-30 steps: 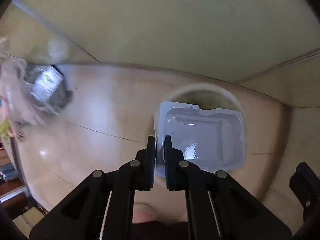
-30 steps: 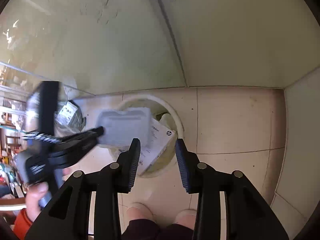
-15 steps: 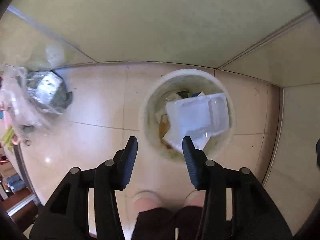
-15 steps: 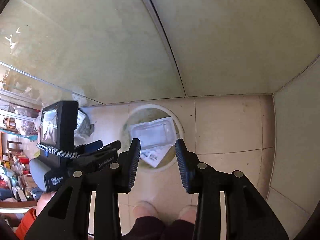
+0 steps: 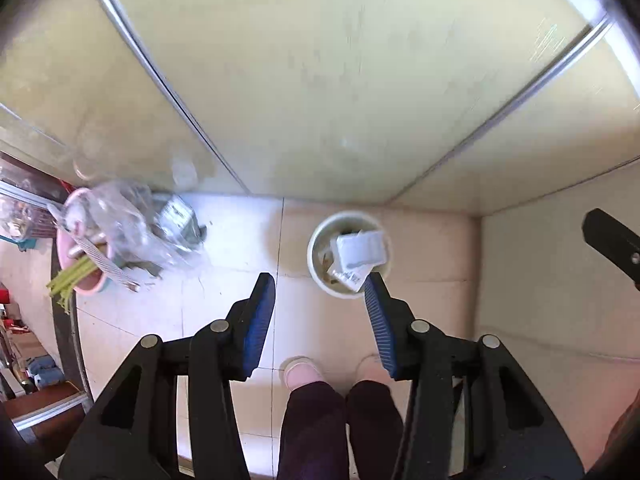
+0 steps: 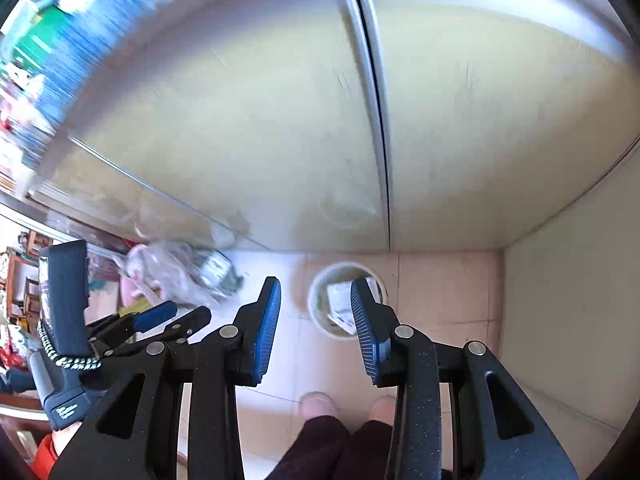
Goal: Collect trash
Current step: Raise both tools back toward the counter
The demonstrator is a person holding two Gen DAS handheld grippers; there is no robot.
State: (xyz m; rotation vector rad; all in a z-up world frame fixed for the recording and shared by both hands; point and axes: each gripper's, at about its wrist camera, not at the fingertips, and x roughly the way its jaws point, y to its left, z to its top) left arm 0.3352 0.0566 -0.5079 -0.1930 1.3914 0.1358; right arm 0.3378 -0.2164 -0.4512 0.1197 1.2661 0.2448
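Note:
A round white trash bin (image 5: 316, 236) stands on the tiled floor far below, at the foot of pale cabinet doors. A clear plastic tray (image 5: 362, 248) lies in it on top of printed paper and other scraps. My left gripper (image 5: 318, 278) hangs high over the floor and points down, open, with nothing between its blue pads. My right gripper (image 6: 315, 282) is just as high and open, also empty. In the right wrist view the bin (image 6: 311, 300) and the tray (image 6: 338, 298) show between its fingers, and the left gripper (image 6: 192, 312) appears at the left in a hand.
A clear plastic bag (image 5: 132, 224) of rubbish lies on the floor left of the bin, beside a pink basin (image 5: 80, 280). The person's feet (image 5: 300, 372) stand just in front of the bin. Cabinet doors (image 5: 320, 80) rise behind it and a wall (image 5: 560, 280) closes the right.
The left gripper opened and let go of the clear tray, which fell into the bin. Both grippers then rose well above the floor, so the bin now looks small.

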